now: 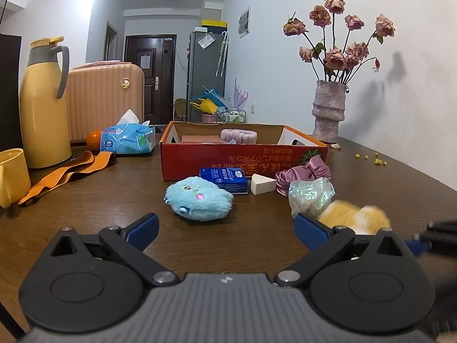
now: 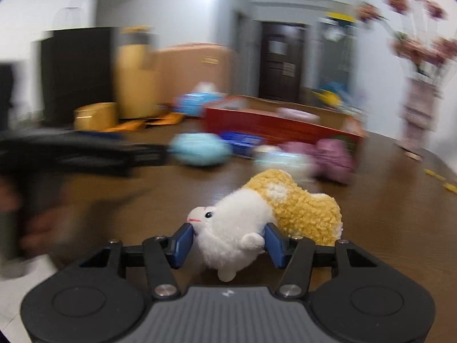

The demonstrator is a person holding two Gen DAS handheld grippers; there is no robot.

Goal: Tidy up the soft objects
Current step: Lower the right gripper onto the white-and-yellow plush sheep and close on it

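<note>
My right gripper is shut on a white and yellow plush toy, gripping its white part above the brown table; the toy also shows blurred in the left wrist view. My left gripper is open and empty, low over the table. Ahead of it lie a blue plush, a blue tissue pack, a white sponge wedge, a purple scrunchie and a glittery pouch. Behind them stands the red cardboard box, with a pink headband inside.
A yellow thermos, yellow mug, orange strap, tissue packet and an orange sit at the left. A vase of dried roses stands back right. The right wrist view is motion-blurred.
</note>
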